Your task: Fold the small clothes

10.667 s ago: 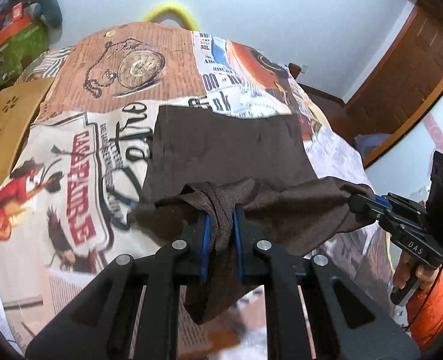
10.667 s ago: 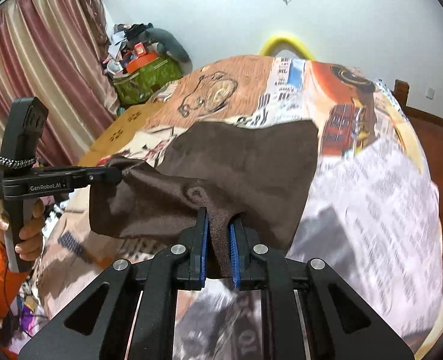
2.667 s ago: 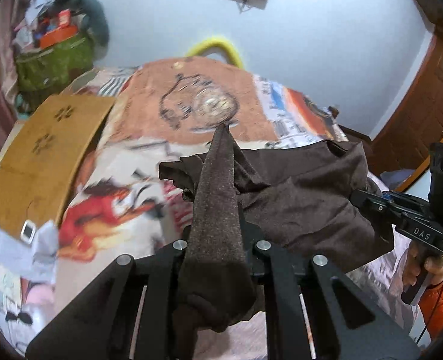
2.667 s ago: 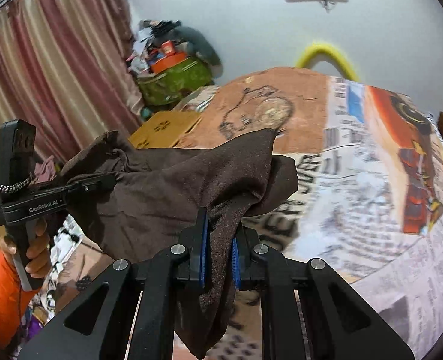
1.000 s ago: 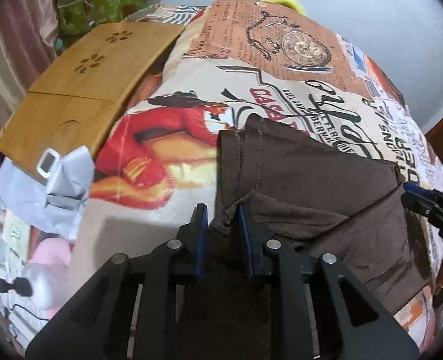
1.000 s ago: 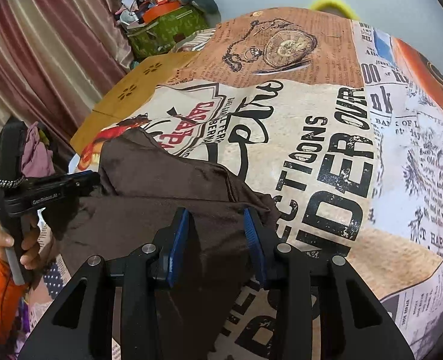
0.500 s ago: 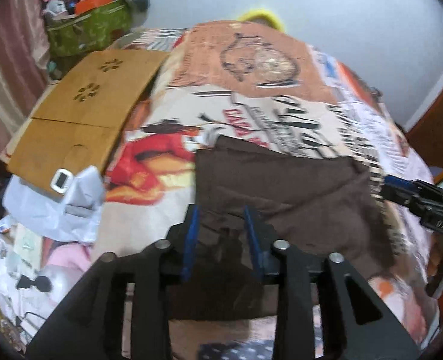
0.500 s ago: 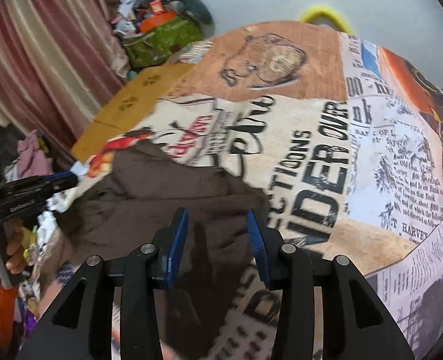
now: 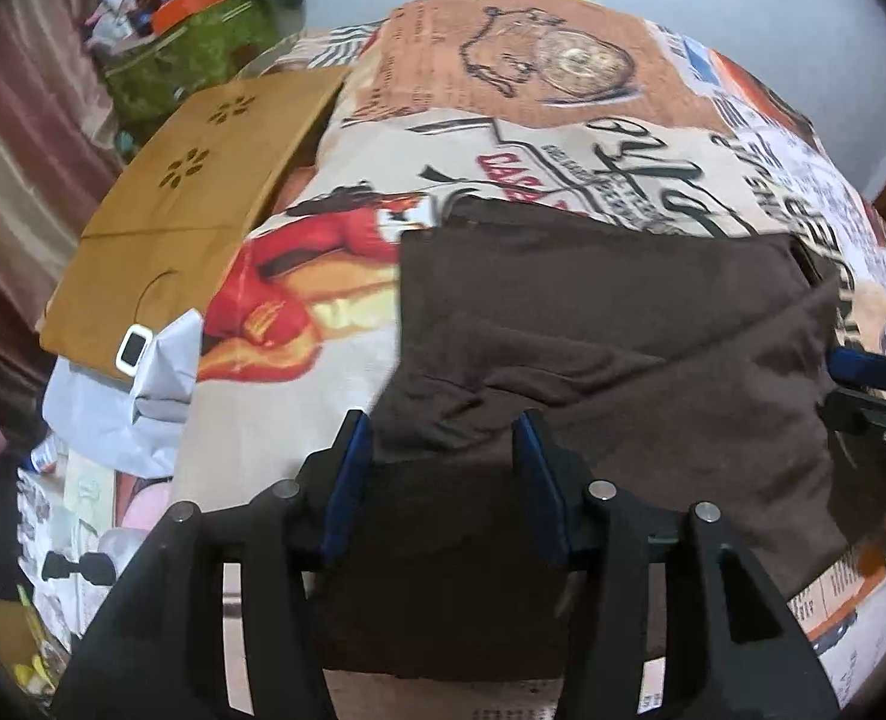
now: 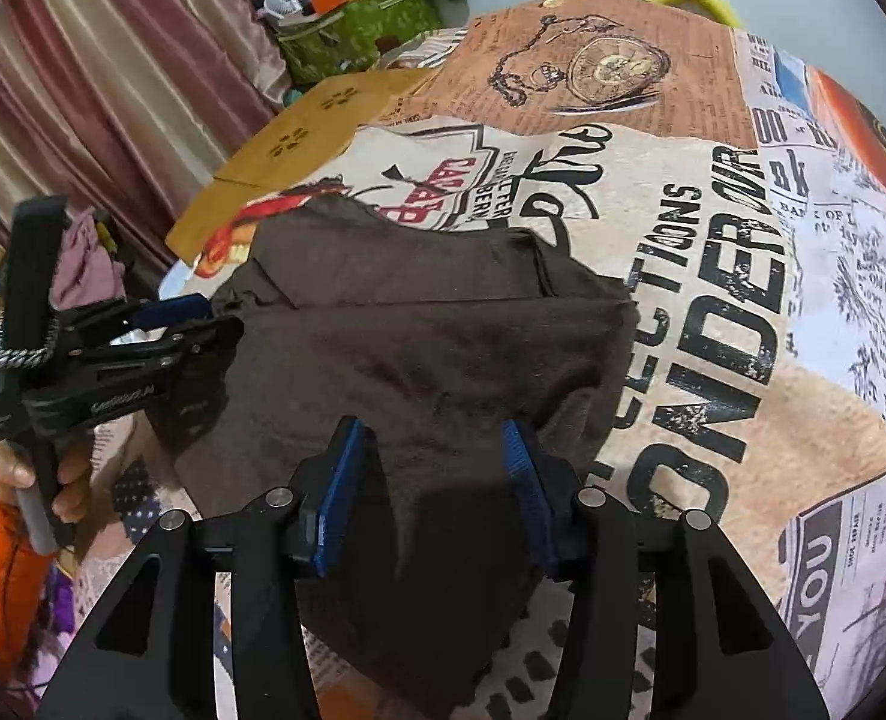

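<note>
With both sets of tongs spread wide and gripping nothing, the left gripper (image 9: 440, 441) hangs right over the near hem, blue pads parted either side of bare cloth, and the right gripper (image 10: 431, 444) mirrors it on the other side, jaws just as far apart and just as empty. Underneath them lies the brown garment (image 9: 592, 324), flat on the printed bedsheet (image 10: 712, 276), folded over itself with a top layer sitting slightly askew across the lower one, and its near edge drooping off the front of the bed. From the right wrist view a loose point of fabric dangles below the pads, so that overhang looks like the untidy part. My read: one fold is down, and the next grab should take both layers together at the near corners, one tool per corner, pinching deep enough that the thin knit doesn't slip out, then carry the hem away evenly so the crease runs straight. Further out, a wooden lap tray (image 9: 197, 204) rests off the sheet's left edge, and beyond that a green bag (image 10: 353, 24) piled with clutter sits against the striped curtain (image 10: 101, 72).
</note>
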Motion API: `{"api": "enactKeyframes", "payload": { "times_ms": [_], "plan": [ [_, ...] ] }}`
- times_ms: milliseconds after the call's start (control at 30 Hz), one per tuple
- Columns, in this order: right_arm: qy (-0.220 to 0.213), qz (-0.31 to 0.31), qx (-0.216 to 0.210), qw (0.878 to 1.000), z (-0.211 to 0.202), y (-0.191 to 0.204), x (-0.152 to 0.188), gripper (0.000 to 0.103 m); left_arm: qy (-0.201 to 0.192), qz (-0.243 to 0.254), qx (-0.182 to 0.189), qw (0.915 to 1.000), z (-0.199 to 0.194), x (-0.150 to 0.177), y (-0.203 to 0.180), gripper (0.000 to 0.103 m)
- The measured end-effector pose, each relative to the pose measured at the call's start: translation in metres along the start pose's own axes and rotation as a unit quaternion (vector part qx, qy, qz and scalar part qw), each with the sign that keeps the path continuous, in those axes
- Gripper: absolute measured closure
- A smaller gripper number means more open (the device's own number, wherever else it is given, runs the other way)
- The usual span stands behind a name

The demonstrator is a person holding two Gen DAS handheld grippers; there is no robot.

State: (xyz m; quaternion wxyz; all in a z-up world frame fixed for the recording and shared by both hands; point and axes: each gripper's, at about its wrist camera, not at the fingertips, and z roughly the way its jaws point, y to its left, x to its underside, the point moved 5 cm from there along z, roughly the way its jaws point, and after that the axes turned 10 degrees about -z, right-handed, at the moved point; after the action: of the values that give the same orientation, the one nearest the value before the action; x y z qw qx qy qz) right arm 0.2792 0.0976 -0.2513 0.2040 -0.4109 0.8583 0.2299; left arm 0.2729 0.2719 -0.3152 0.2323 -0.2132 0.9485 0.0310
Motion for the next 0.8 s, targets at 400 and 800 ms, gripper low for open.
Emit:
{"api": "enactKeyframes", "payload": {
  "times_ms": [400,800],
  "plan": [
    [-0.009,0.015,0.037,0.999,-0.031,-0.018,0.018,0.057,-0.029,-0.023,-0.011,0.9993,-0.042,0.000,0.026,0.052],
    [-0.159,-0.015,0.026,0.987,-0.151,0.036,-0.010,0.057,-0.174,0.003,0.074,0.9820,-0.206,0.010,-0.021,0.052]
  ]
}}
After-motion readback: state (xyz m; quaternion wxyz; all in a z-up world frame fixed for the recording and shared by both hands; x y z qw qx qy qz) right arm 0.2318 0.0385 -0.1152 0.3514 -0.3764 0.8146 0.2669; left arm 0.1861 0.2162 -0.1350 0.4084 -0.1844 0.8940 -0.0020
